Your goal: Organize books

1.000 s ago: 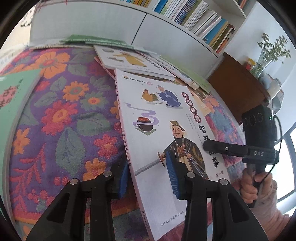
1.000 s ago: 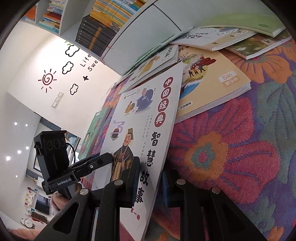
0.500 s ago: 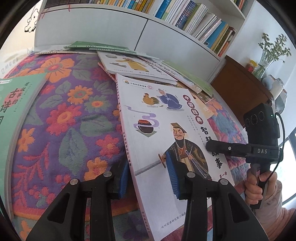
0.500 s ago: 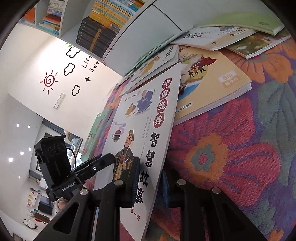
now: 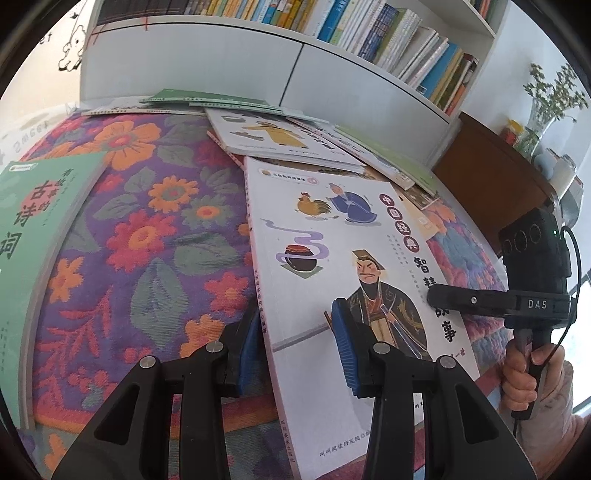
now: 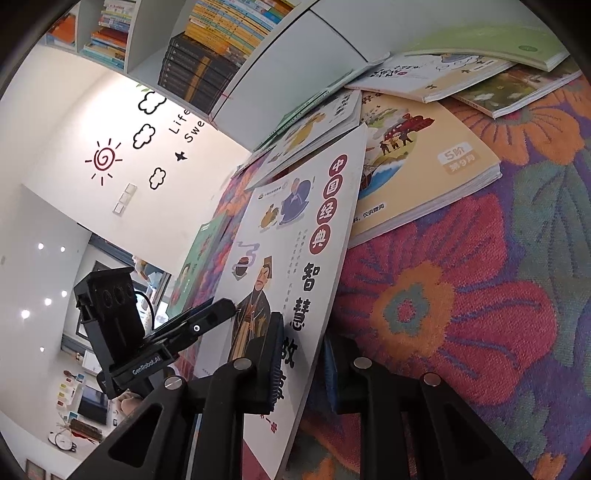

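A white picture book (image 5: pixel 325 258) with a robed, bearded figure on its cover lies slanted over the floral cloth (image 5: pixel 147 258), its far end resting on other books. My left gripper (image 5: pixel 295 350) is shut on the book's spine edge, one blue pad under it and one on the cover. My right gripper (image 6: pixel 303 365) is shut on the opposite long edge of the same book (image 6: pixel 295 229), by the black title characters. Each view shows the other gripper: the right gripper (image 5: pixel 439 297) held by a hand, and the left gripper (image 6: pixel 221 310).
A green book (image 5: pixel 33 240) lies at the left. Behind are a book with a yellow figure (image 5: pixel 280 136), an orange book (image 6: pixel 417 158) and a pale green one (image 6: pixel 498 40). A white bookshelf (image 5: pixel 369 33) rises beyond, with a wooden cabinet (image 5: pixel 491 177) to its right.
The left wrist view has tipped upward, so more of the bookshelf and the green book at the left shows. Both grips on the white book are unchanged.
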`<state>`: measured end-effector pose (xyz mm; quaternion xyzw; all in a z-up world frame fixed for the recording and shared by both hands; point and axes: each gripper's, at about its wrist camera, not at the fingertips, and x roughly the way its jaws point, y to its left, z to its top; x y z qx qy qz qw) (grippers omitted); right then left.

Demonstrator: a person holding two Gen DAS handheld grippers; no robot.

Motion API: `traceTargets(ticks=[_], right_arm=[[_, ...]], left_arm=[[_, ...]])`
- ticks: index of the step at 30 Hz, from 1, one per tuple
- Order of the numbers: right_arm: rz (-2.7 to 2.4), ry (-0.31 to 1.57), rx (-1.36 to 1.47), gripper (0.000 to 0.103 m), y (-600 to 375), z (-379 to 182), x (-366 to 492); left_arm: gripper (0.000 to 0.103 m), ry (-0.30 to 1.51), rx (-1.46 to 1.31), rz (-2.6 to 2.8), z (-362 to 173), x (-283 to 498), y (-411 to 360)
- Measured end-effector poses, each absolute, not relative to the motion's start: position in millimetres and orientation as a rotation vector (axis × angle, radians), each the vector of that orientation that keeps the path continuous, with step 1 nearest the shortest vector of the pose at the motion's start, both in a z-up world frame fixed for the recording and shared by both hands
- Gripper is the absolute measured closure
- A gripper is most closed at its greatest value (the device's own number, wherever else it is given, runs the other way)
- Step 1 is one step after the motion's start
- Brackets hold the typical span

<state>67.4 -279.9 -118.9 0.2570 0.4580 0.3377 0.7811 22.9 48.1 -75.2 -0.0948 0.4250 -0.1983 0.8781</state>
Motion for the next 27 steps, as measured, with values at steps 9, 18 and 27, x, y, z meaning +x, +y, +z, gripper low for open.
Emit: traceTargets(ticks=[9, 18, 27], right_arm=[[0.730, 0.989, 0.564, 0.084, -281.5, -120.8, 65.7], [0.748, 0.995, 0.574, 0.084, -283.7, -122.9, 68.5], [0.742, 0.993, 0.558, 0.084, -281.9, -121.8, 68.7]], left_arm=[[0.065, 0.886, -0.199, -0.412, -74.2, 22.8, 49.6], [0.065, 0.881, -0.200, -0.386, -73.3, 21.6, 51.5], [0.065, 0.880, -0.212, -0.377, -72.8, 19.6, 54.4]])
